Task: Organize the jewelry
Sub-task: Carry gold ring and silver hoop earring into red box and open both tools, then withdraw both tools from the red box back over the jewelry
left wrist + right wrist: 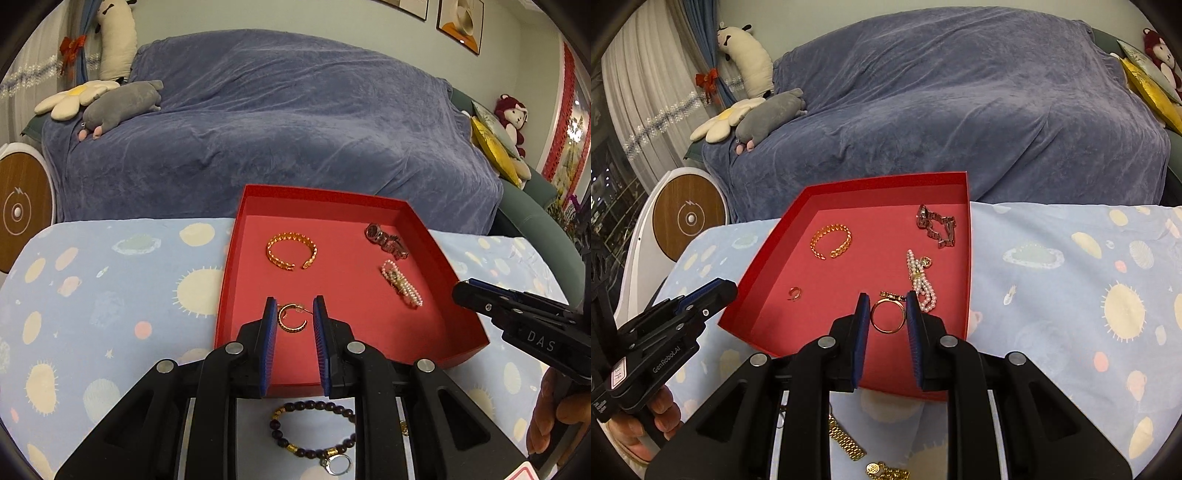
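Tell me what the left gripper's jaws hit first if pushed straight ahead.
Probably the small gold hoop earring on the red tray floor, framed between the left gripper jaws; beyond lies the gold cuff bracelet. Height is unclear.

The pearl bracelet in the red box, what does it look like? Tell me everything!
The pearl bracelet is made of several strands of tiny white, shiny beads bunched into a long, narrow bundle. A small gold piece wraps its middle, and a little round gold charm sits near its far end. It lies flat on the floor of the red box, near the right wall, below the silver watch. The right claw, open around a gold ring, sits just beside its near end; whether they touch is unclear.
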A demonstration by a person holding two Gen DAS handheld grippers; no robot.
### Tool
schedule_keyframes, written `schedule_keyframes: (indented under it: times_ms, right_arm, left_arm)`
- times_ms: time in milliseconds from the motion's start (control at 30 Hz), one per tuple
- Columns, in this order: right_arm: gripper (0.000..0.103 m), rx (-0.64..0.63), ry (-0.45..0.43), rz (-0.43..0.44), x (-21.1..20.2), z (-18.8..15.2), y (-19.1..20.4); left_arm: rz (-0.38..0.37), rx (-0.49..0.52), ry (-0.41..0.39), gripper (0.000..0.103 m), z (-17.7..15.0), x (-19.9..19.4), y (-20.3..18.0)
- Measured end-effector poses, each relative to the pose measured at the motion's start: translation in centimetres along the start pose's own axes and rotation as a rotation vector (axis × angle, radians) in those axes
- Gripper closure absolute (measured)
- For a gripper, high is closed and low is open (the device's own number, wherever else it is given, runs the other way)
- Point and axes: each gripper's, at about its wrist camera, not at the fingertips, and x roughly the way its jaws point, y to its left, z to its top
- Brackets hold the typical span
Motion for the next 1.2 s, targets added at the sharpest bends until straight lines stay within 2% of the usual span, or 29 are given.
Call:
schedule_keyframes:
  times_ms: [133, 400, 533, 633, 733, 833, 1067, 1200]
  right_arm:
    - [0.084, -0.011, 0.030, -0.005, 1.5, -0.4, 0.3]
    - [0.082, -0.006, 0.027, -0.033, 2.1, -0.7, -0.2]
    - [0.082, -0.005, 0.011, -0.035, 1.2, -0.7, -0.4]
    - [0.080, -0.013, -0.010, -0.034, -0.3, -0.8, -0.3]
    - [0.073, 0.003, -0.020, -0.020, -1.6, -1.3, -0.3]
    - [0.073, 0.032, -0.019, 0.009, -3.0, -2.2, -0.1]
    - [0.070, 0.022, 0.058, 0.051, -4.4, -6.3, 1.9]
    - [0.070, 0.029, 0.075, 0.063, -4.8, -8.2, 2.9]
  left_arm:
    - [0.011, 0.008, 0.015, 0.086, 0.0, 1.4, 0.3]
    - [-0.007, 0.025, 0.035, 0.086, 0.2, 3.1, -0.5]
    - [0.013, 0.026, 0.042, 0.079, 0.0, 3.3, -0.3]
    - [0.017, 0.001, 0.036, 0.077, 0.2, 2.4, 0.2]
    - [0.030, -0.008, 0.027, 0.077, 0.1, 1.0, 0.7]
    - [0.049, -0.012, 0.021, 0.076, -0.8, -0.8, 1.6]
    - [0.058, -0.114, 0.046, 0.071, -4.8, -4.8, 4.0]
    - [0.062, -0.126, 0.048, 0.071, -6.1, -6.3, 3.7]
